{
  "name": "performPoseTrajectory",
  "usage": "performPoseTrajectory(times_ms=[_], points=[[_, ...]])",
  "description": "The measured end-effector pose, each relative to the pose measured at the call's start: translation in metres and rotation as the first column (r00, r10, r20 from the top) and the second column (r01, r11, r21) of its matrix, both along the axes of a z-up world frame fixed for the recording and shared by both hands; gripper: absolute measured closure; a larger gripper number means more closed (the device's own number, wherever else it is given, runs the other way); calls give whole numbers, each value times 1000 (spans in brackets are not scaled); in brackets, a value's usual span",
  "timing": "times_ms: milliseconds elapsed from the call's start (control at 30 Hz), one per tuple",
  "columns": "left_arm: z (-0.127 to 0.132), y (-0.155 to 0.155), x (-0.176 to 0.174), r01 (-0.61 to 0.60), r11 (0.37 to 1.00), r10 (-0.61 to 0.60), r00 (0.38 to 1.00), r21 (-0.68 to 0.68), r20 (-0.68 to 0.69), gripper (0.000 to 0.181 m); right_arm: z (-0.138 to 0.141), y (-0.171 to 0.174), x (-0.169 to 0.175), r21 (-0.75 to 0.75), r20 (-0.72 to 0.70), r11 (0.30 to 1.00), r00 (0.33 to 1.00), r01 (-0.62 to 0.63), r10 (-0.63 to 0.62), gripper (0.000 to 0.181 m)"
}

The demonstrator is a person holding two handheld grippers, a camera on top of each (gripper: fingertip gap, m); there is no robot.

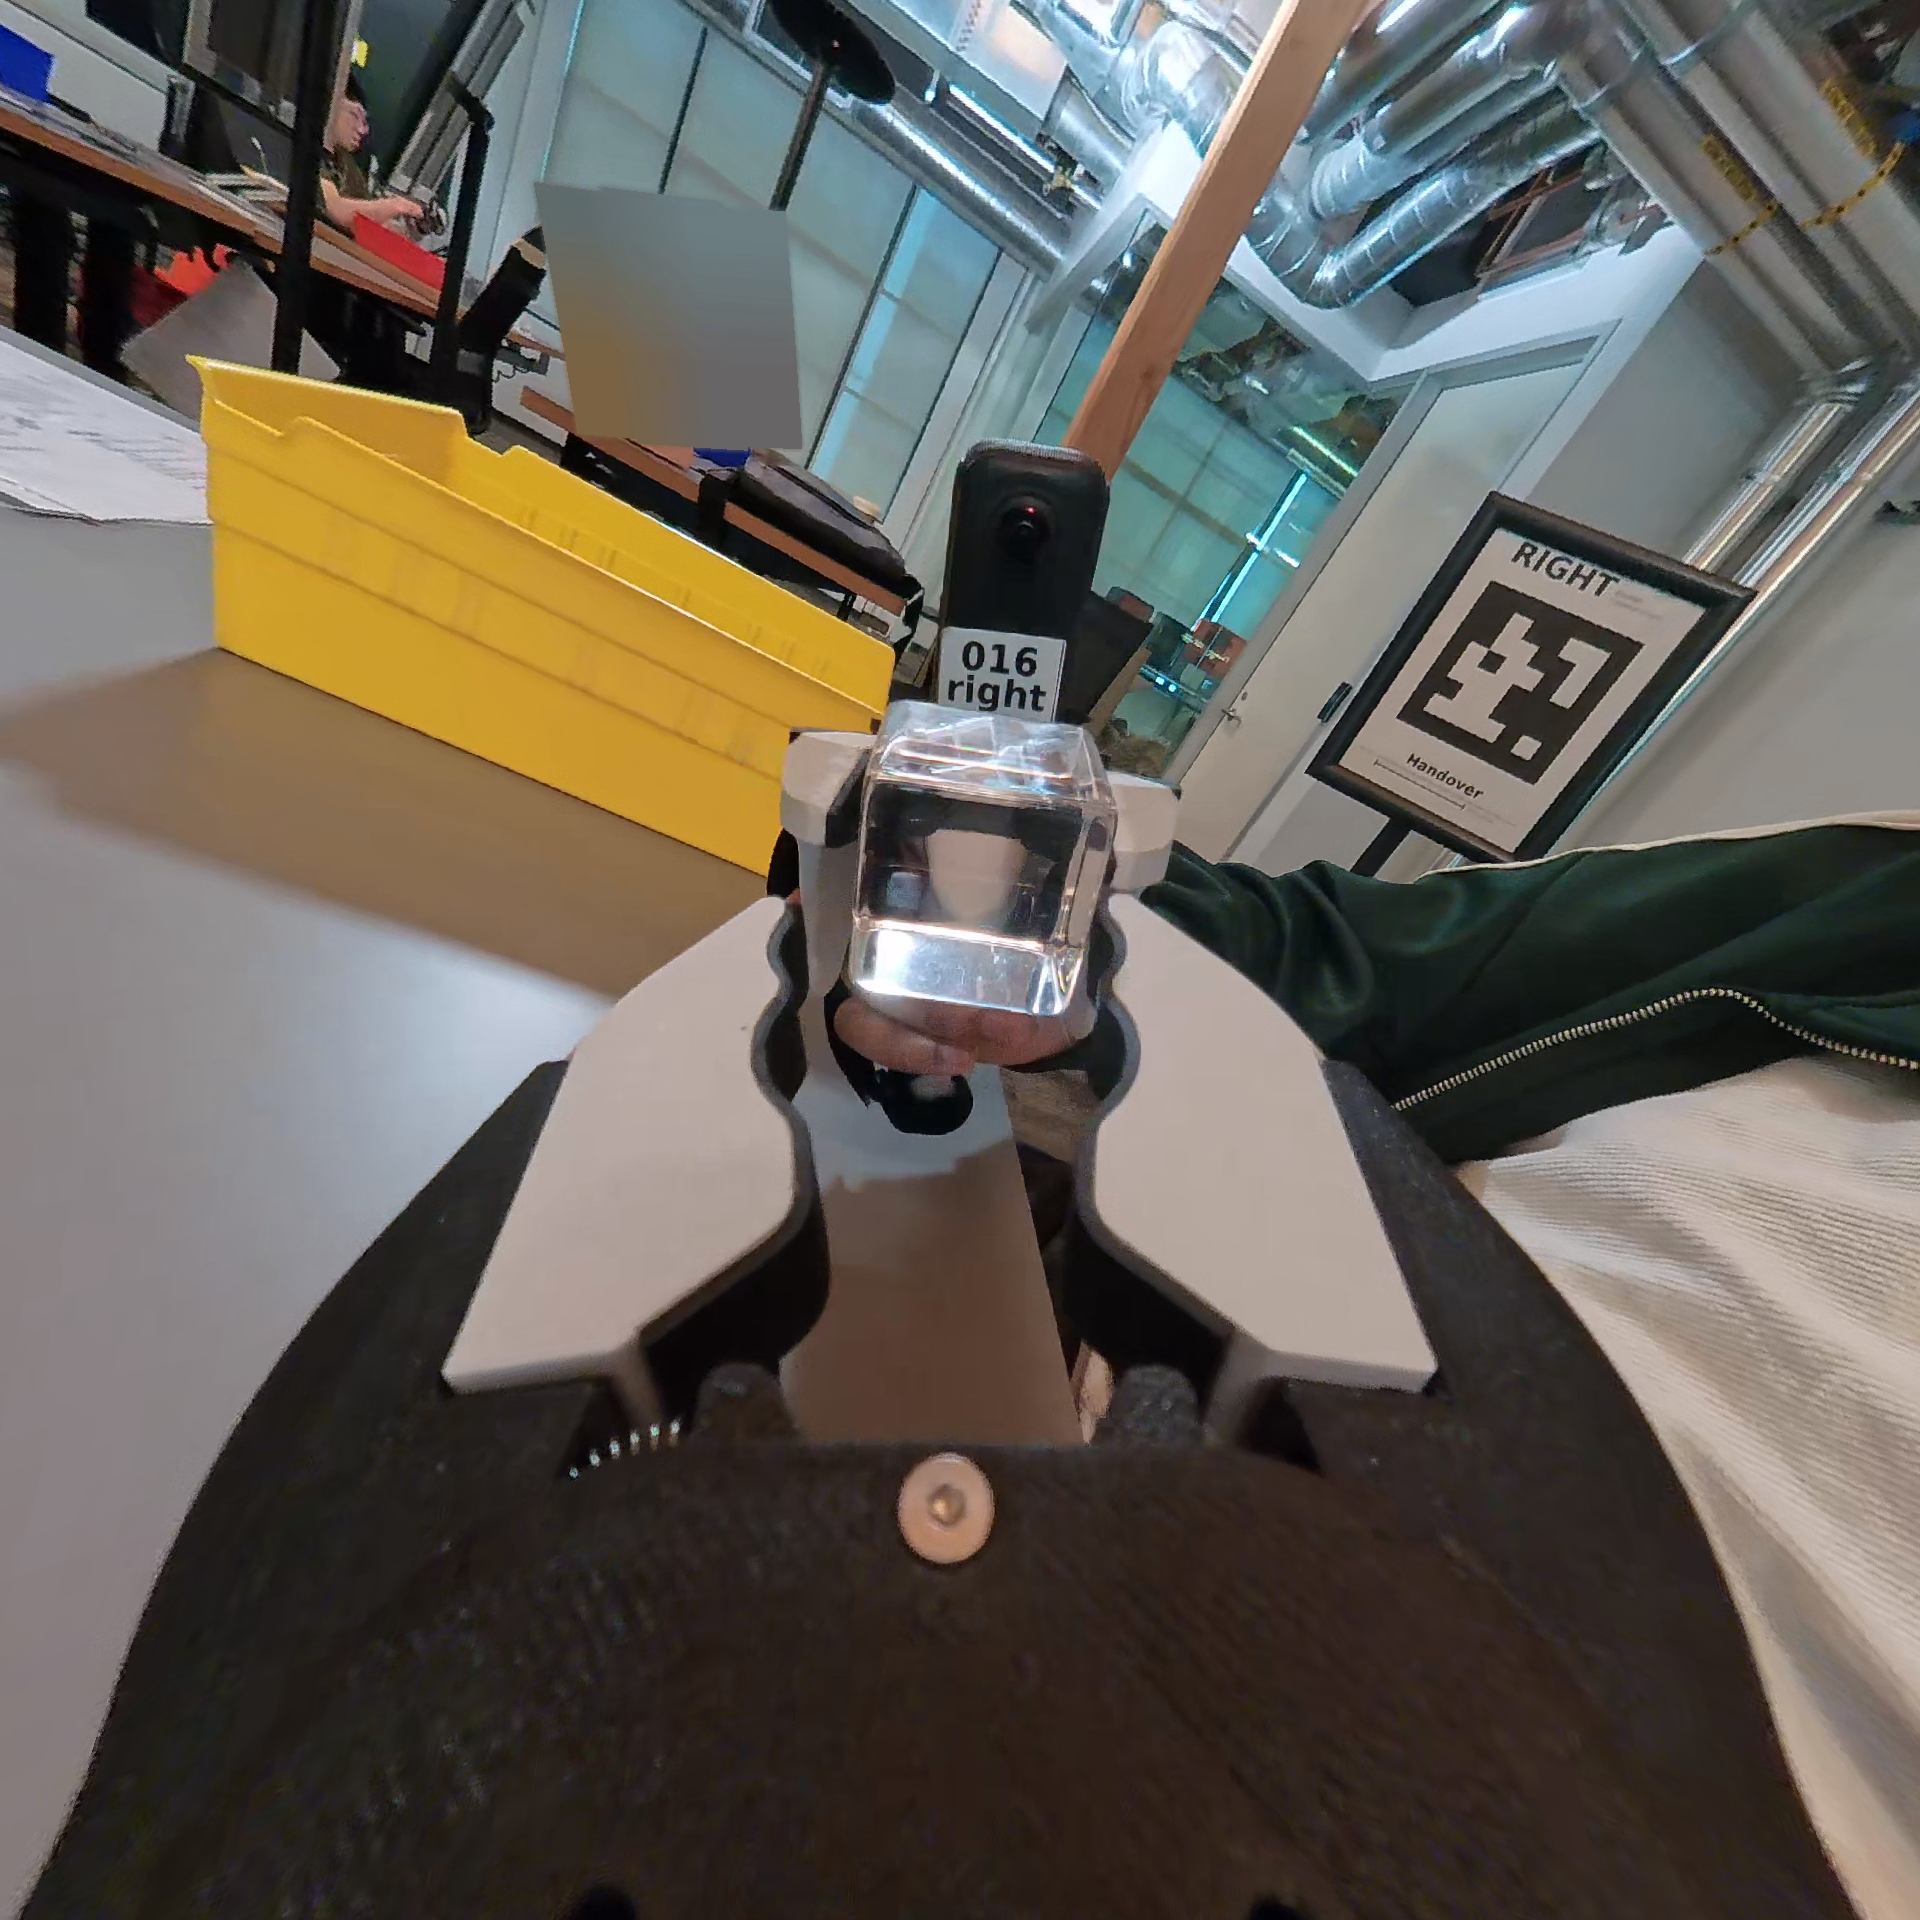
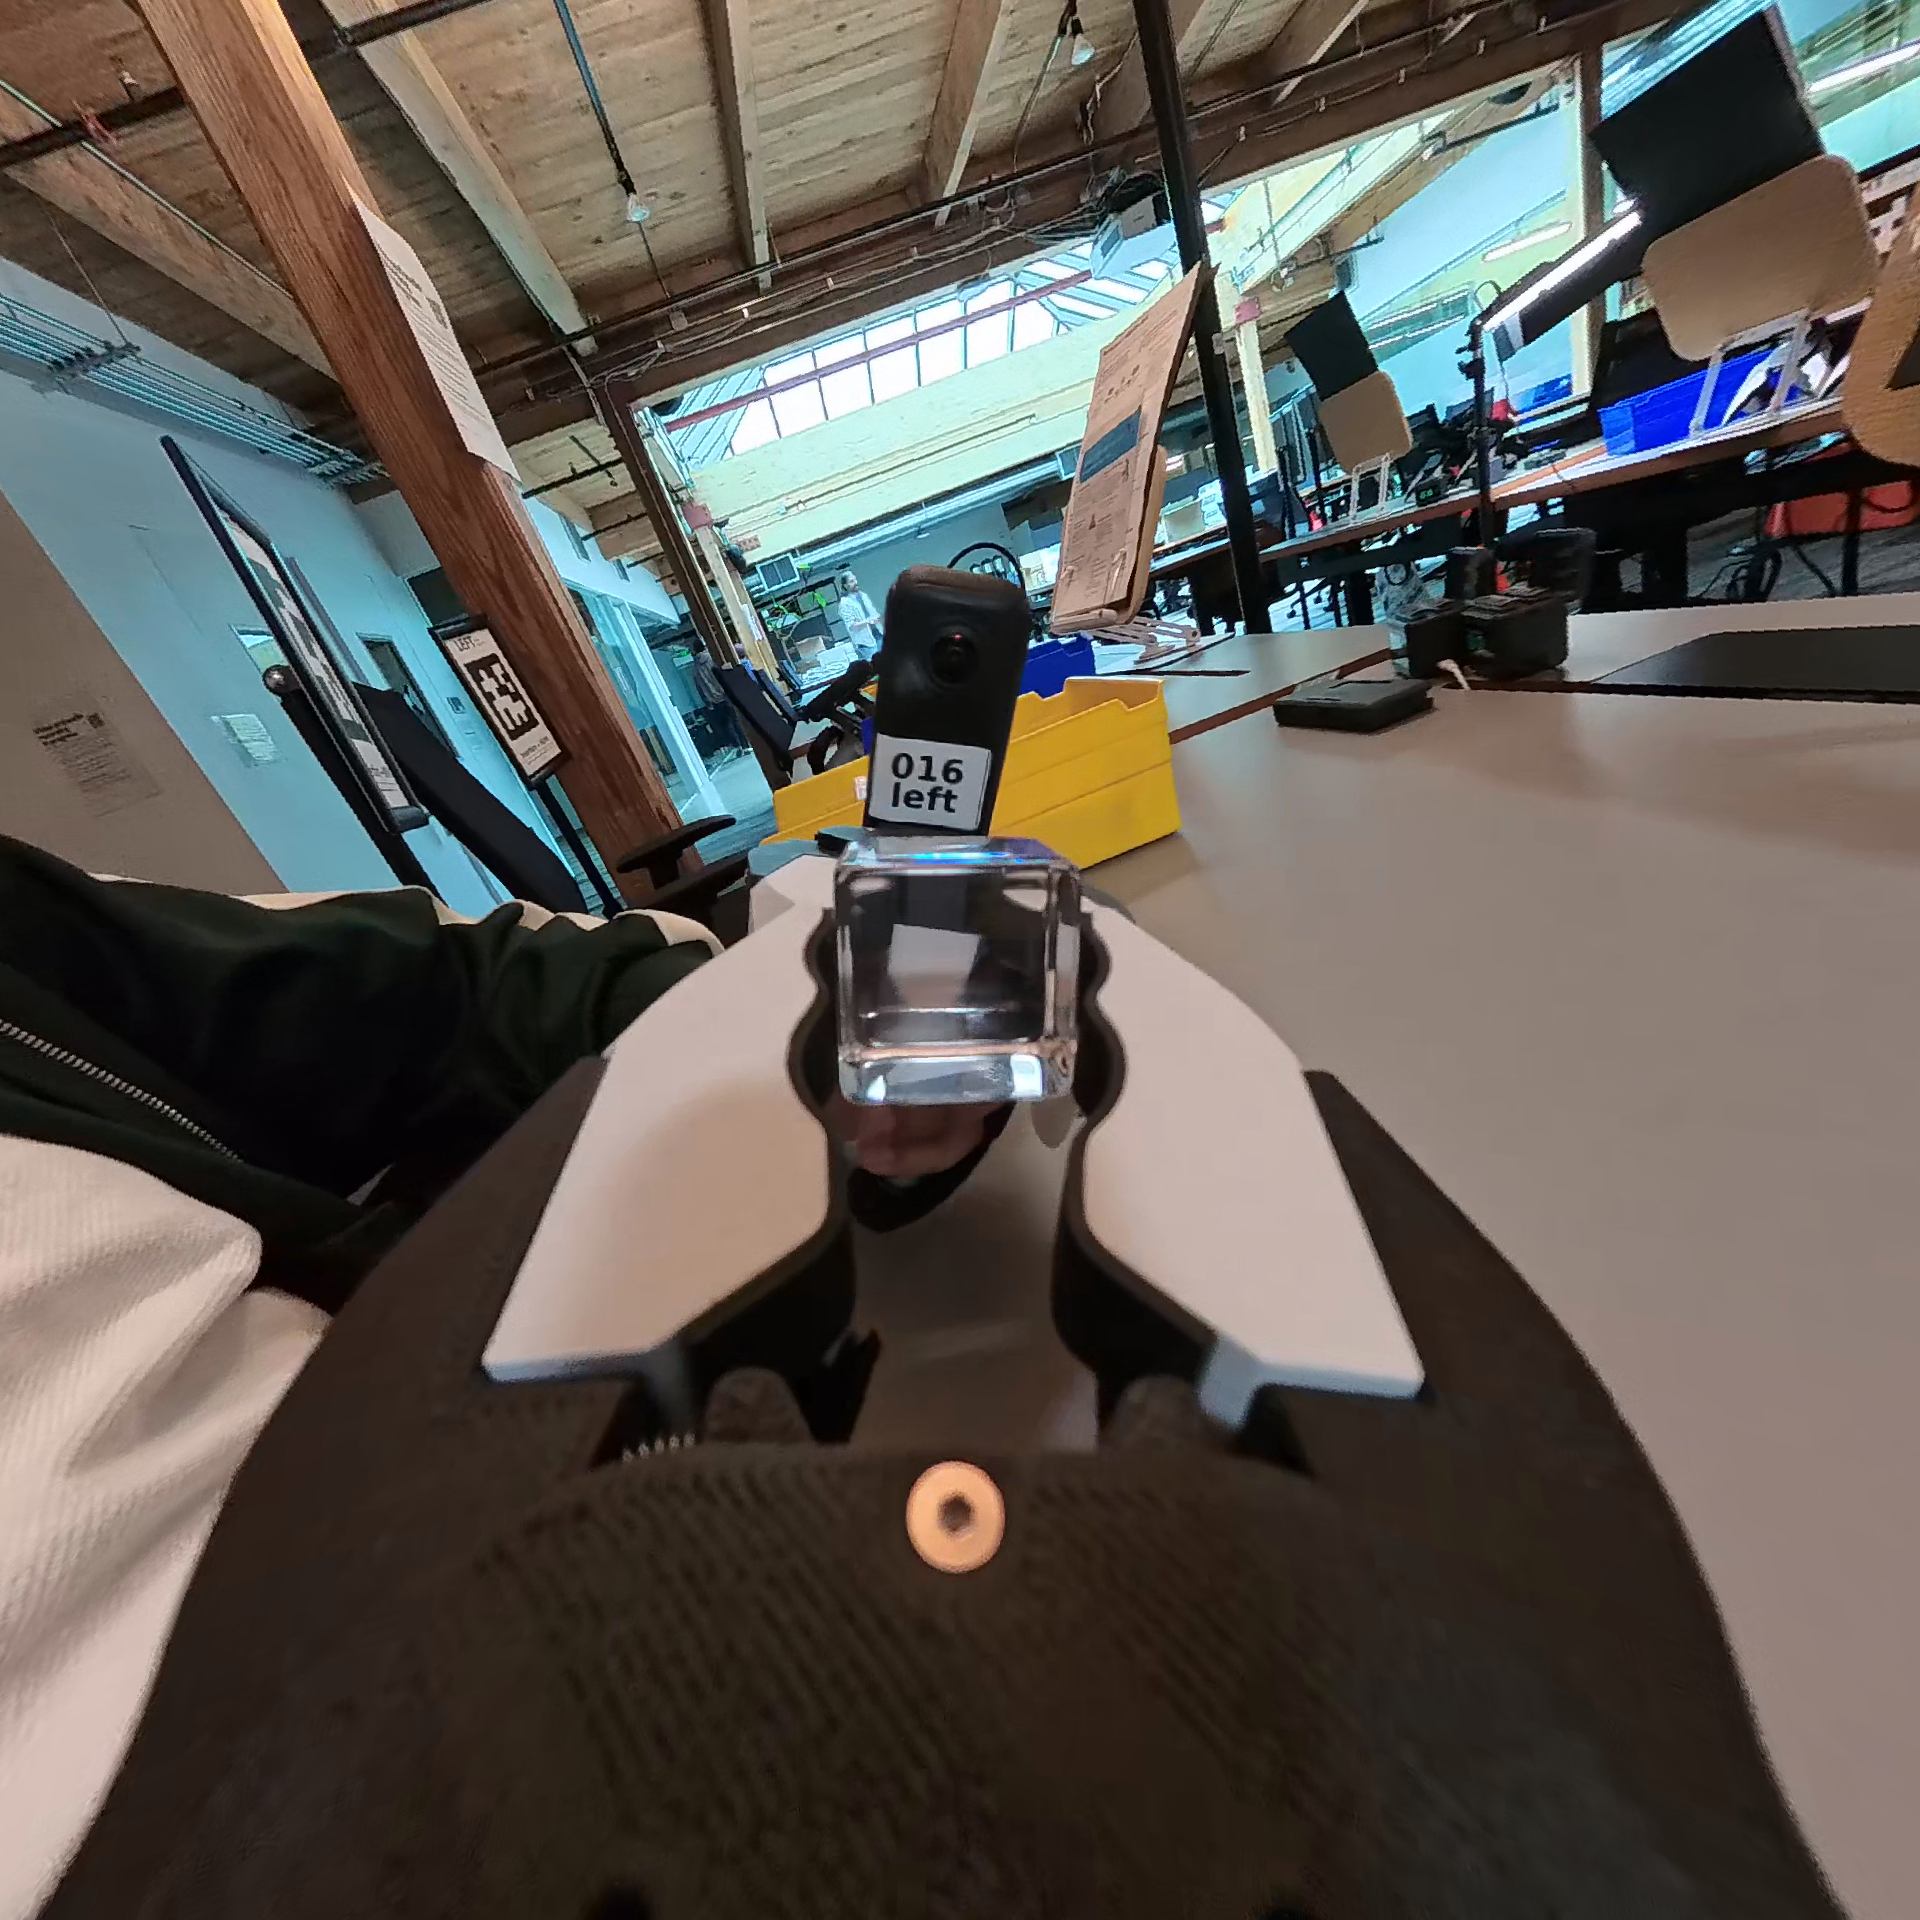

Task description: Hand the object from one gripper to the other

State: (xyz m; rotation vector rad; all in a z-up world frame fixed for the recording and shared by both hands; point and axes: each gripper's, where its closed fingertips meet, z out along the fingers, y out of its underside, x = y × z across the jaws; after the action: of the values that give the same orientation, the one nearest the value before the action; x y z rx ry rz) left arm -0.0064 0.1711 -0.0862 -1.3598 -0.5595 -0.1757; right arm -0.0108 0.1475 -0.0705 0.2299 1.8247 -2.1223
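Slippage threatens: your left gripper (image 1: 940, 997) and right gripper (image 2: 954, 1023) both look clamped on the clear glass cube (image 2: 954, 982); loosen either early and it drops.

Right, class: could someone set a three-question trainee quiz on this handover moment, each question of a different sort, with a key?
1. True or false: the clear cube rests on the table.
2. The bin standing on the table beyond the cube is: A red, B yellow, C green.
3. In a word: is the cube flanked by the left tongs, the right tongs, or both?

Key: 1 false, it is held up off the table; 2 B; 3 both.
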Motion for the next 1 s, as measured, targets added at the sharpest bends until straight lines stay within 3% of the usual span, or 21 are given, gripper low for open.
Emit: performPoseTrajectory(times_ms=[33,233,367,433,500,533,633,800,1000], points=[[0,0,0,2,1000,-2,1000,6,2,131,0,0,0,-3,2,1000,1000,4,-4,138],[2,0,2,4,1000,-4,1000,2,-5,139,2,0,-1,-25,9,1000,1000,15,-14,138],[2,-1,1,-3,1000,3,1000,-3,11,140,12,8,-16,-96,23,992,996,87,-86,101],[1,-2,-1,-10,1000,11,1000,-13,16,141,16,15,-27,-122,49,985,992,125,-120,96],[1,-3,-1,-4,1000,4,1000,-13,25,146,17,21,-37,-128,77,981,988,144,-135,96],[5,-6,3,18,1000,-18,1000,0,14,181,17,23,-41,-132,89,979,986,155,-144,96],[11,-20,-6,-39,998,37,998,47,52,181,15,28,-51,-127,123,976,979,179,-164,98],[-3,-32,-23,-133,991,135,989,-25,63,181,1,16,-44,-22,63,986,984,166,-164,99],[-13,-27,-24,-144,987,148,987,-65,67,181,-31,-7,0,198,-84,980,996,-8,25,114]])
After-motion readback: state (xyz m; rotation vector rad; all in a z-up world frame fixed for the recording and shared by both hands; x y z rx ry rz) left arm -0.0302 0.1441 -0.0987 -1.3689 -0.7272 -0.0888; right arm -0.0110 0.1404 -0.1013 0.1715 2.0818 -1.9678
